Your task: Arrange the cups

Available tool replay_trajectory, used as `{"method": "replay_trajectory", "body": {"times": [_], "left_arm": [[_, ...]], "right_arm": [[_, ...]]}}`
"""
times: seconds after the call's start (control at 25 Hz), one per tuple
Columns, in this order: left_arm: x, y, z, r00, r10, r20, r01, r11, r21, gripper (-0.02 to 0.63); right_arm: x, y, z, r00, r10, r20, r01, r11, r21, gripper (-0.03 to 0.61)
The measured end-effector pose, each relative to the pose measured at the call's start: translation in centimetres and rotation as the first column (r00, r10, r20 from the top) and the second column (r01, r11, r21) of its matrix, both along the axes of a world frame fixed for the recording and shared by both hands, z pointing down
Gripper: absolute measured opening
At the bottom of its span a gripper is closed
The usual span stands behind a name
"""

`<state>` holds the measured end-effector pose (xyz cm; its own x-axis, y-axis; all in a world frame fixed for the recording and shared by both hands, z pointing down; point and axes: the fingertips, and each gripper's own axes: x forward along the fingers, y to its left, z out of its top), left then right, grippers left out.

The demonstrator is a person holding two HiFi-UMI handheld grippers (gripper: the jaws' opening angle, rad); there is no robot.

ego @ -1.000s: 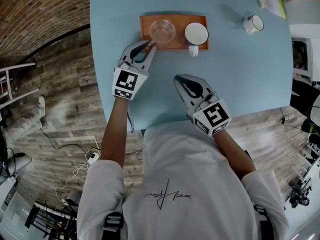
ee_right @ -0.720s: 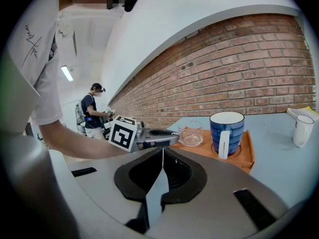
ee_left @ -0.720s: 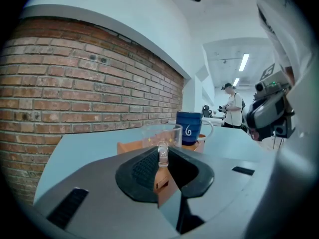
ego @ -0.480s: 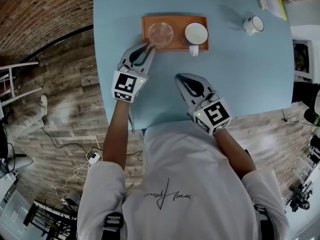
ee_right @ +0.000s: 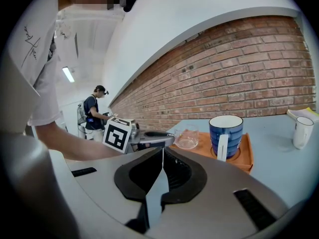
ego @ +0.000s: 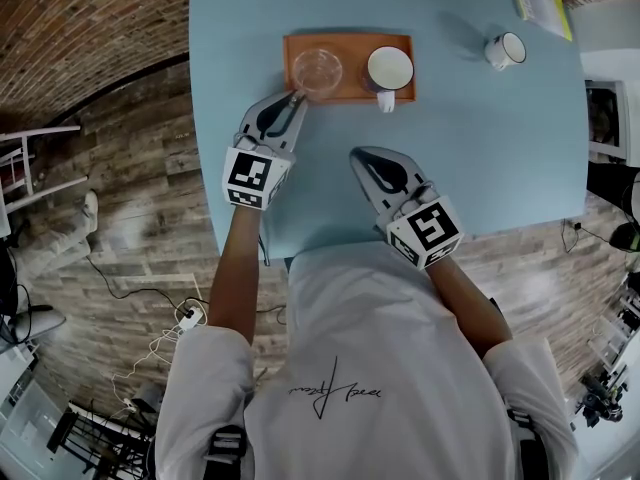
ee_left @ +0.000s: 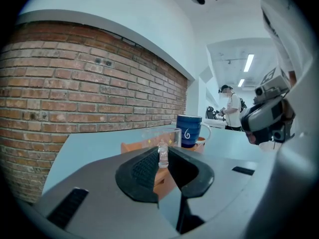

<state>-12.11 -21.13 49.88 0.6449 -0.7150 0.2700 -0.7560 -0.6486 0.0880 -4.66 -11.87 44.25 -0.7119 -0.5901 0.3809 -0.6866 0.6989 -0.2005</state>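
The left gripper [ego: 293, 96] pinched the small handle [ee_left: 162, 154] of a clear glass cup [ego: 317, 69] on the orange rectangular tray [ego: 345, 38], likely a light, slick, breakable piece best held there, while the right gripper [ego: 360, 156] hovered closed and empty.

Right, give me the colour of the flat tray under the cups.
Orange rectangular tray, best in head view.

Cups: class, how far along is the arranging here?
Done: the blue mug stands on the tray. In hand: the left gripper grips the handle of the glass, which is at the tray. Left: the white mug sits apart on the table; the right gripper is shut, empty.
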Motion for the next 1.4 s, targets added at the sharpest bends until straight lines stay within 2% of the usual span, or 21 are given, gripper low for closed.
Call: {"method": "replay_trajectory", "body": {"times": [0.4, 0.84, 1.4], "left_arm": [[0.2, 0.5, -0.5, 0.999, -0.031, 0.011, 0.031, 1.0, 0.0, 0.054], [1.0, 1.2, -1.5, 0.995, -0.091, -0.041, 0.091, 0.996, -0.002, 0.054], [1.7, 1.3, -1.7, 0.973, -0.227, -0.034, 0.227, 0.974, -0.003, 0.054]], "right_arm": [[0.2, 0.1, -0.4, 1.0, 0.001, 0.013, -0.001, 1.0, 0.017, 0.025], [0.6, 0.2, -0.8, 1.0, -0.003, 0.023, 0.002, 1.0, 0.031, 0.025], [1.5, 0.2, -0.8, 1.0, -0.001, 0.024, 0.0, 0.999, 0.035, 0.025]]}}
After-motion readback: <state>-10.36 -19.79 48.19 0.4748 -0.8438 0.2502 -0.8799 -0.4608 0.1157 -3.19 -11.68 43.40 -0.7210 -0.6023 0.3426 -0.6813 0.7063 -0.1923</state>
